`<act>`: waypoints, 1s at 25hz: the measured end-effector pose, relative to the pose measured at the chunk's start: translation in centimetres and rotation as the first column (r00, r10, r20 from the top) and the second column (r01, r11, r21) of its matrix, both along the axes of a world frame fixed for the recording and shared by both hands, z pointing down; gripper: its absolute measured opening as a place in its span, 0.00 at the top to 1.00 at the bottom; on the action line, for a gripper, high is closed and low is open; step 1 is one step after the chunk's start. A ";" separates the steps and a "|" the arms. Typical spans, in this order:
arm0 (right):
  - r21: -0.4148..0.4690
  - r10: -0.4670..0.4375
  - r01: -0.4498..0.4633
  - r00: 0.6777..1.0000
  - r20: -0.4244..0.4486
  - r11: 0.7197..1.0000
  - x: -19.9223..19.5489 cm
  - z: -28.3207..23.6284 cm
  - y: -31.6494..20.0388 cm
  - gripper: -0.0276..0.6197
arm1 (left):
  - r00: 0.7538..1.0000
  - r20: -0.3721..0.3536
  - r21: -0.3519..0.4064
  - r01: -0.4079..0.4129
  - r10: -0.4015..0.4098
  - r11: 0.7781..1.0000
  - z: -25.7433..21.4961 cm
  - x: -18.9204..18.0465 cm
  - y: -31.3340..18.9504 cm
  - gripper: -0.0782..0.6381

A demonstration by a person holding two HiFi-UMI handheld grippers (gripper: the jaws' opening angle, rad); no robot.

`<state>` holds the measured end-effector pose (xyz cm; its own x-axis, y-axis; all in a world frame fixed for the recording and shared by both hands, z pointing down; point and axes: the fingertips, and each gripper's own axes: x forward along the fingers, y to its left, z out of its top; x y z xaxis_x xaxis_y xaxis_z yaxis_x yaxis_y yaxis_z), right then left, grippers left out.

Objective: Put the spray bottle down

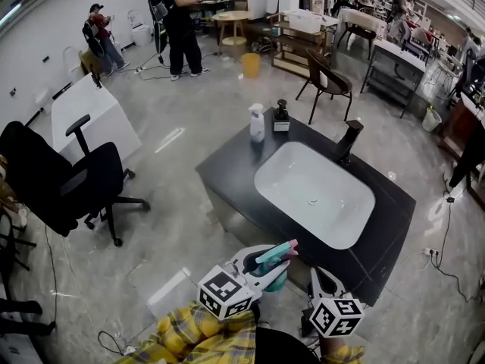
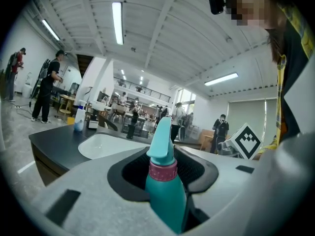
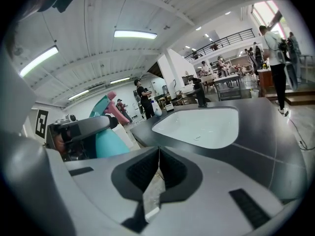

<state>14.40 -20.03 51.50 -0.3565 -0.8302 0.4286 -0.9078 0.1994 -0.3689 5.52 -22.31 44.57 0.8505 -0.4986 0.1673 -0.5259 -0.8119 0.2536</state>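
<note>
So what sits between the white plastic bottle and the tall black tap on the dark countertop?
A small black dispenser, close beside the white bottle; the head view shows it.

"How much of the teal plastic spray bottle with the pink collar (image 2: 165, 195) shows?"

"Neck and nozzle only. Its lower body sinks between the pads of the left gripper (image 2: 166, 168) and runs off the bottom edge."

"And the small white bottle (image 1: 257, 122) far beyond the tongs?"

"Too small to read its label."
</note>
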 end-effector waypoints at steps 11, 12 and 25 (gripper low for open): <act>-0.009 0.059 -0.059 0.998 -0.011 0.998 -1.4 -0.4 -8.0 0.95 | 0.997 -0.025 0.002 -0.066 0.066 0.998 -1.1 -1.5 -8.2 0.70; -0.009 0.063 -0.064 0.998 -0.012 0.998 -1.7 -0.5 -8.7 0.95 | 0.997 -0.027 0.006 -0.071 0.071 0.997 -1.3 -1.8 -8.9 0.70; -0.024 0.045 -0.046 0.998 -0.051 0.999 -3.5 -0.6 -14.6 0.95 | 0.993 -0.069 0.014 -0.099 0.100 0.995 -2.1 -2.9 -15.4 0.70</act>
